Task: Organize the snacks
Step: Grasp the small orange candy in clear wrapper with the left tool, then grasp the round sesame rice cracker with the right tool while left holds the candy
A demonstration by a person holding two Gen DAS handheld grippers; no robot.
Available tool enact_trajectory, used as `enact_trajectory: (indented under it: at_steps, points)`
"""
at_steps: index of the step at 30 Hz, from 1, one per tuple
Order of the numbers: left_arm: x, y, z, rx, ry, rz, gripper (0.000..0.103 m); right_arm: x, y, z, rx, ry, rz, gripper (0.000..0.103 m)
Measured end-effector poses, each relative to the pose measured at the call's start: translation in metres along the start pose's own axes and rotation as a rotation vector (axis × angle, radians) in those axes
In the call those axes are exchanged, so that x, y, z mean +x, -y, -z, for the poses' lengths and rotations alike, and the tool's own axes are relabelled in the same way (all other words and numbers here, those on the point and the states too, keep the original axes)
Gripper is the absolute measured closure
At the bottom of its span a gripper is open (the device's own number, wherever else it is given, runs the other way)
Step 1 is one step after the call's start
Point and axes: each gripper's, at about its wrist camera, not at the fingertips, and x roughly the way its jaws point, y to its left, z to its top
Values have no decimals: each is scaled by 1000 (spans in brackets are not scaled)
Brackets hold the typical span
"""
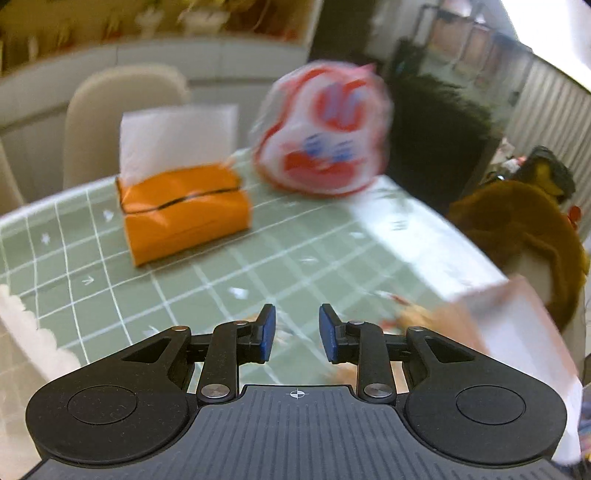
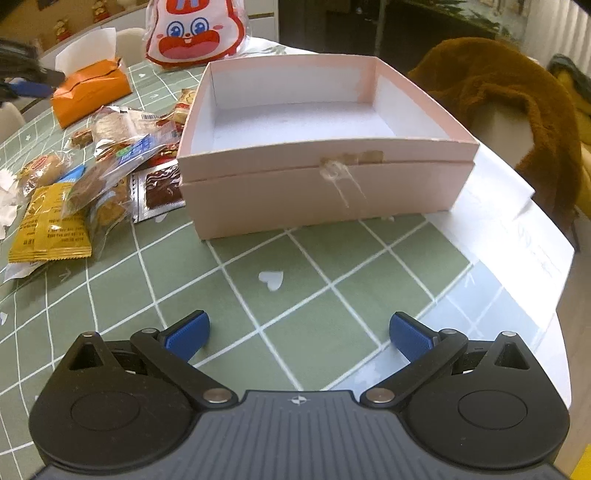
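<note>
An open, empty pink box (image 2: 325,192) stands on the green checked table (image 2: 332,295); a blurred corner of it shows in the left wrist view (image 1: 517,325). A pile of wrapped snacks (image 2: 103,162) lies left of the box, with yellow packets (image 2: 51,225) at its near end. My right gripper (image 2: 298,334) is open and empty, low over the table in front of the box. My left gripper (image 1: 297,332) is open and empty above the table, with blurred snacks (image 1: 402,314) just beyond its fingers. The left gripper also shows at the far left of the right wrist view (image 2: 26,74).
An orange tissue pack (image 1: 184,210) with a white tissue sticking up lies at the table's far side (image 2: 88,92). A red and white bunny bag (image 1: 325,129) stands behind it (image 2: 192,33). A brown furry cover (image 2: 509,103) drapes a chair at the right. A beige chair (image 1: 122,110) stands behind the table.
</note>
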Motion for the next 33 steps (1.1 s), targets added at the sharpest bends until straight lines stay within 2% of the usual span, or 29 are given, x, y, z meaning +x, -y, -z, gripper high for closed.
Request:
enact_trajectory:
  at_steps: [1, 3, 7, 8, 11, 14, 15, 17, 18, 19, 21, 23, 26, 28, 30, 33]
  points:
    - [14, -10, -5, 24, -21, -2, 73, -1, -2, 1, -15, -7, -10, 0]
    - [39, -16, -6, 143, -79, -20, 73, -3, -4, 2, -42, -19, -28, 0]
    - [59, -12, 1, 284, -184, 21, 70, -3, -11, -10, -54, -125, -54, 0]
    - [65, -10, 3, 320, -207, 12, 70, -5, -16, -15, -56, -137, -62, 0]
    - [70, -3, 3, 361, -204, -33, 70, -21, -28, -32, -52, -95, -81, 0]
    - [83, -5, 7, 330, -246, -35, 68, -38, -38, -57, -26, -52, -163, 0]
    - [87, -6, 4, 328, -232, -34, 67, -42, -43, -67, -31, -37, -179, 0]
    - [86, -6, 8, 316, -210, -37, 67, -51, -57, -87, -76, 2, -176, 0]
    - [84, -7, 9, 295, -210, -42, 72, -51, -62, -96, -101, 18, -168, 0]
    - [81, -8, 9, 271, -218, -42, 77, -51, -68, -105, -124, 30, -159, 0]
    - [72, -12, 9, 181, -232, -25, 79, -50, -77, -126, -156, 39, -153, 1]
    - [52, -16, 9, 102, -194, -2, 79, -42, -89, -147, -168, 41, -176, 1]
    - [7, -12, 11, 17, -119, -4, 79, -19, -104, -183, -138, -11, -265, 8]
    - [-25, -7, 16, -30, -74, 2, 79, 3, -115, -199, -114, -62, -317, 9]
    - [-53, -1, 27, -75, -41, 7, 79, 24, -128, -211, -117, -96, -332, 10]
    - [-81, 8, 53, -108, -25, 33, 79, 54, -147, -220, -144, -150, -303, 12]
